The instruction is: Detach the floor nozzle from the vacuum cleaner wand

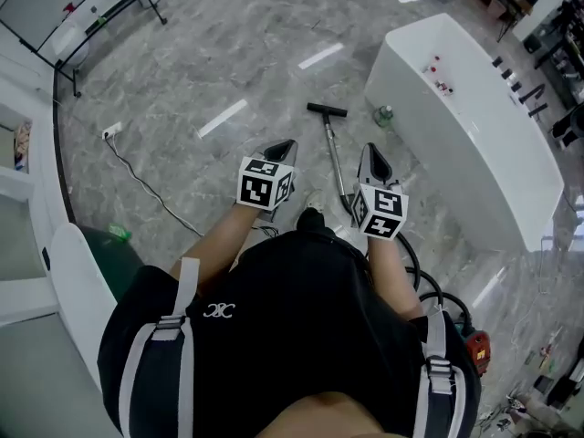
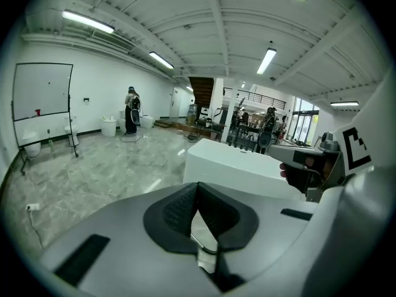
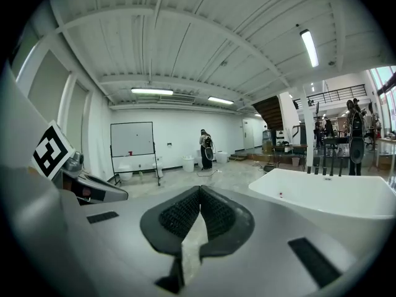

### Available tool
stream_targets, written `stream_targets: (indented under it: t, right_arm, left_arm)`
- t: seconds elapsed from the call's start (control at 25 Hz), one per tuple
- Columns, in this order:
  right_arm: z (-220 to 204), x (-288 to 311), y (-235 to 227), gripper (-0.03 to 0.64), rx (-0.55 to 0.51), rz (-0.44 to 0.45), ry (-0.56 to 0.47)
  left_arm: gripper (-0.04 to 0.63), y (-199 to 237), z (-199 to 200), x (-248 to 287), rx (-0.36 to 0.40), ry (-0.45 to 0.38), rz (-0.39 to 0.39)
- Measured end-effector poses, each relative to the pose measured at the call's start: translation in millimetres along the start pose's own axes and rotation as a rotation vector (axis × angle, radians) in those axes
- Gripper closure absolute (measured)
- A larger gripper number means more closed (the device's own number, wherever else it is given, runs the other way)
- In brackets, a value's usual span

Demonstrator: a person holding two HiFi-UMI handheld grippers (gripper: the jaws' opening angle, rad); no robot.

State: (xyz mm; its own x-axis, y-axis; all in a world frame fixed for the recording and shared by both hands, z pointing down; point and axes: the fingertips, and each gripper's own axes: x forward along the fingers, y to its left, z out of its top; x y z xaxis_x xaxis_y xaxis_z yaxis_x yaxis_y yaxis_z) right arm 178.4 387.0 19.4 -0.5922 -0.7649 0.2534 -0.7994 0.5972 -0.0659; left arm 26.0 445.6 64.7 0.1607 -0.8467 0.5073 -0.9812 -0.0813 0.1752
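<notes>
Detaching hasn't begun: the floor nozzle (image 1: 327, 109) is still joined to the wand (image 1: 335, 156) on the floor (image 1: 228, 53), and the left gripper (image 1: 280, 147) and right gripper (image 1: 374, 159), jaws together, grip nothing.

Person from above: a black top (image 1: 301, 327) with a small white emblem (image 1: 219, 311) on its left side, crossed by grey-and-white shoulder straps (image 1: 165, 336) fitted with buckles. Left gripper (image 1: 281, 146) and right gripper (image 1: 372, 153): pale grey shells tapering to dark jaws lined with black ribbed pads (image 2: 179, 209). Each carries a white cube (image 1: 265, 185) printed with black square markers.
</notes>
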Motion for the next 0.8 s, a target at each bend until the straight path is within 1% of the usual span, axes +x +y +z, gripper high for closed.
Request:
stream_targets:
  t: [0.08, 0.2, 0.28, 0.4, 0.44, 0.68, 0.8]
  right_arm:
    - [1.2, 21.9, -9.2, 0.603, 0.015, 0.002, 0.016]
    - [10.3, 55.8, -28.2, 0.603, 0.08, 0.002, 0.037]
    - [18.7, 78.8, -42.2, 0.603, 0.103, -0.001, 0.044]
    - [25.6, 114.7, -65.0, 0.603, 0.102, -0.018, 0.07]
    - [28.3, 125.7, -71.8, 0.603, 0.104, -0.016, 0.075]
    - [60.0, 193.7, -97.2, 0.604, 0.096, 0.032, 0.062]
    - [71.6, 222.8, -105.7, 0.603, 0.096, 0.054, 0.053]
  left_arm:
    - [0.586, 7.4, 9.9, 14.6, 0.002, 0.007, 0.004]
    - [0.586, 18.0, 24.7, 38.5, 0.018, 0.025, 0.005]
    - [0.586, 29.8, 39.3, 57.4, 0.015, 0.025, 0.015]
    - [0.586, 43.1, 61.4, 88.9, -0.03, 0.025, 0.013]
    - [0.586, 45.0, 69.3, 98.8, -0.034, 0.024, 0.012]
    - [0.586, 62.4, 122.7, 155.4, -0.005, 0.002, 0.024]
    - [0.586, 69.9, 142.6, 178.6, 0.006, -0.008, 0.029]
